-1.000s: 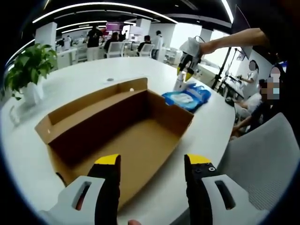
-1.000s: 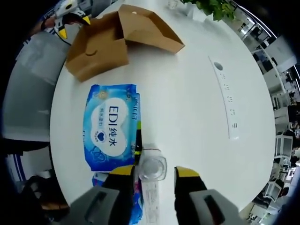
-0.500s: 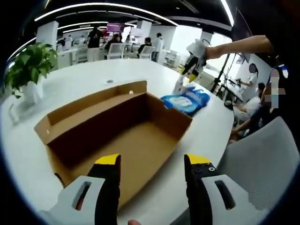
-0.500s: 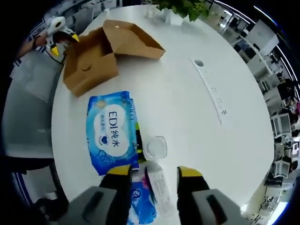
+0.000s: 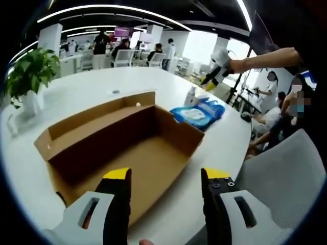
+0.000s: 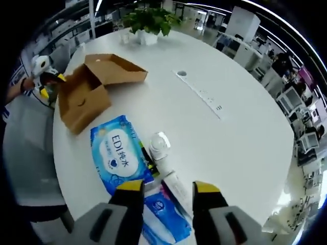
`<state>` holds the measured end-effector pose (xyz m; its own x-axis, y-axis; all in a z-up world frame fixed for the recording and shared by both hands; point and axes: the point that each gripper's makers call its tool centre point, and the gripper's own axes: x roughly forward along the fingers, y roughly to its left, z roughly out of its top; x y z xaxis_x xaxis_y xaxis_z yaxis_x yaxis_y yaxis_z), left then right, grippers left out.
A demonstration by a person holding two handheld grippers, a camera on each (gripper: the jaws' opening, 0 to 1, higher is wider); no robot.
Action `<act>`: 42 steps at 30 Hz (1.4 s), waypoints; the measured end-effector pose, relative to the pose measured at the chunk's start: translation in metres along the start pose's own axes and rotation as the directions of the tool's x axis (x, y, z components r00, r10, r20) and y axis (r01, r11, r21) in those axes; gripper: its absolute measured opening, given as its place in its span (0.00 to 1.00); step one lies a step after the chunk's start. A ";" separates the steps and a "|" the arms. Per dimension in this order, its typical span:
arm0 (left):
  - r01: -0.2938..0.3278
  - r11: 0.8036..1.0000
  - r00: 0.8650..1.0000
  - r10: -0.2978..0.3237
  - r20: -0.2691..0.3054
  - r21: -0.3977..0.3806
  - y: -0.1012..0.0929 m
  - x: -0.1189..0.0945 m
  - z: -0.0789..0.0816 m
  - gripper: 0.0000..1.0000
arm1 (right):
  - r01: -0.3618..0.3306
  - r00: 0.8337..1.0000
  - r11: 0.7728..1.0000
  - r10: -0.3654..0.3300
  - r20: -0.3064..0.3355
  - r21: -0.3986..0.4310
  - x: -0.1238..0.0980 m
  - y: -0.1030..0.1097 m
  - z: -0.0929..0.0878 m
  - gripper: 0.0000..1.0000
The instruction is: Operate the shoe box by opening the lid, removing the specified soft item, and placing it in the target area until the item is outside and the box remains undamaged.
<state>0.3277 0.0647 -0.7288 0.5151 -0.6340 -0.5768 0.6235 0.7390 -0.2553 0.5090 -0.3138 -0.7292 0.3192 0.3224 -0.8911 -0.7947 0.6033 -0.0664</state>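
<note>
Well, with the wipes (image 6: 118, 154) lying on the table (image 6: 245, 132) just ahead of the empty, parted right claw (image 6: 164, 187) and the box (image 5: 122, 148) open before the wide, empty left claw (image 5: 166, 175), a careless left nudge could crease its wall.

A broad white tabletop (image 6: 245, 127) carried an opened cardboard shoe box (image 6: 92, 89), with a blue wipes packet (image 6: 118, 155) lying flat just beside it. A capped tube (image 6: 166, 163) and a smaller blue pack (image 6: 168, 217) lay beside the packet, while a potted plant (image 6: 148, 23) stood at the far edge.
</note>
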 end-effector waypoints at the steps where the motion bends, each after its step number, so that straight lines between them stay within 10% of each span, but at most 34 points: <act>1: 0.002 1.000 1.000 -0.002 0.003 -0.002 -0.001 0.000 0.000 0.56 | 0.005 1.000 1.000 -0.006 0.012 0.027 -0.001 -0.001 -0.002 0.34; 12: 0.017 1.000 1.000 -0.017 0.004 -0.011 -0.004 0.001 0.000 0.56 | 0.069 0.986 0.986 -0.090 0.142 0.149 -0.015 -0.004 -0.005 0.35; 22: 0.016 1.000 1.000 -0.016 0.010 -0.022 -0.004 0.001 0.000 0.56 | 0.043 0.941 0.950 -0.143 0.308 0.309 -0.030 0.012 0.017 0.39; 42: 0.046 0.999 0.999 -0.045 0.020 -0.024 -0.011 0.009 0.002 0.56 | 0.007 0.890 0.928 -0.176 0.421 0.373 -0.045 0.070 0.016 0.43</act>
<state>0.3266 0.0504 -0.7301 0.4983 -0.6712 -0.5488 0.6319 0.7146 -0.3003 0.4474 -0.2742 -0.6870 0.6412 0.4875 -0.5927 -0.5425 0.8342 0.0992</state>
